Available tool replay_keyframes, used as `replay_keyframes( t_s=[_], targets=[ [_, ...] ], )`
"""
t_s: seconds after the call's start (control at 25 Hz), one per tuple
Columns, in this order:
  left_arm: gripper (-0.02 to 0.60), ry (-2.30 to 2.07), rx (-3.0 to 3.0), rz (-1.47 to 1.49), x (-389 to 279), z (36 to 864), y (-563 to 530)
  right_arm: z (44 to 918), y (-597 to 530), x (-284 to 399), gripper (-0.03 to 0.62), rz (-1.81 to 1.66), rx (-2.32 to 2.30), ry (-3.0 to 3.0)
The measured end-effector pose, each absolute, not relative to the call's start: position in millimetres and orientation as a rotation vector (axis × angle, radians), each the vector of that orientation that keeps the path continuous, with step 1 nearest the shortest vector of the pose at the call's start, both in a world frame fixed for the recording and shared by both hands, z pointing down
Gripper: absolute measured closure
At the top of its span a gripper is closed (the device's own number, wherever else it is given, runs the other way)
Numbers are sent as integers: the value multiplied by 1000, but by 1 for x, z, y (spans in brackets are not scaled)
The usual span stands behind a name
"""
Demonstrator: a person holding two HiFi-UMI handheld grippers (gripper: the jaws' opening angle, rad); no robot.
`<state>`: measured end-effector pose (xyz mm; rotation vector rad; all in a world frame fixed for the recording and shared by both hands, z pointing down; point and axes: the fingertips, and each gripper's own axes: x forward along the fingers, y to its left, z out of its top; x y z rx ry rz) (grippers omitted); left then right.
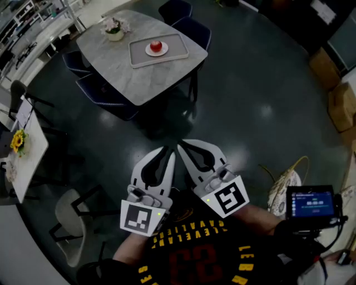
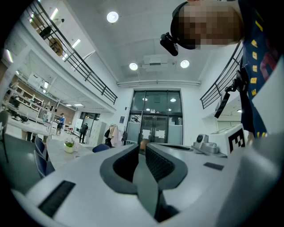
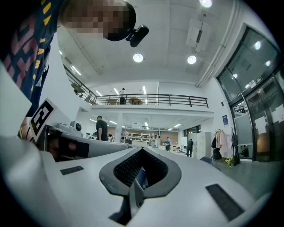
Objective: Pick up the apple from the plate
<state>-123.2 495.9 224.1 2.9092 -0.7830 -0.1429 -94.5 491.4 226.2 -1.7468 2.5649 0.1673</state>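
Note:
A red apple (image 1: 156,46) sits on a small white plate (image 1: 148,52) on a grey tray (image 1: 139,57). The tray lies on a grey marble-look table (image 1: 125,78) far ahead at the top of the head view. Both grippers are held close to the person's body, well short of the table. The left gripper (image 1: 166,149) is shut with nothing in it, tips together (image 2: 141,148). Beside it, the right gripper (image 1: 181,146) is shut and empty too (image 3: 142,150). Both gripper views point up into the hall and show no apple.
A flower pot (image 1: 114,30) stands at the table's far left. Dark blue chairs (image 1: 184,16) ring the table (image 1: 103,96). A white chair (image 1: 69,222) and a side table with sunflowers (image 1: 18,142) are at left. A basket (image 1: 282,186), screen device (image 1: 311,203) and cardboard boxes (image 1: 334,89) are at right.

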Motion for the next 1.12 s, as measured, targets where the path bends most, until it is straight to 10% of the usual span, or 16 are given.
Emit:
replay_keyframes(
  t_s=[1.12],
  targets=[
    [529,-806,2880,-164,-124,226,474,237,471,-91,588,27,-1761,2474]
  ],
)
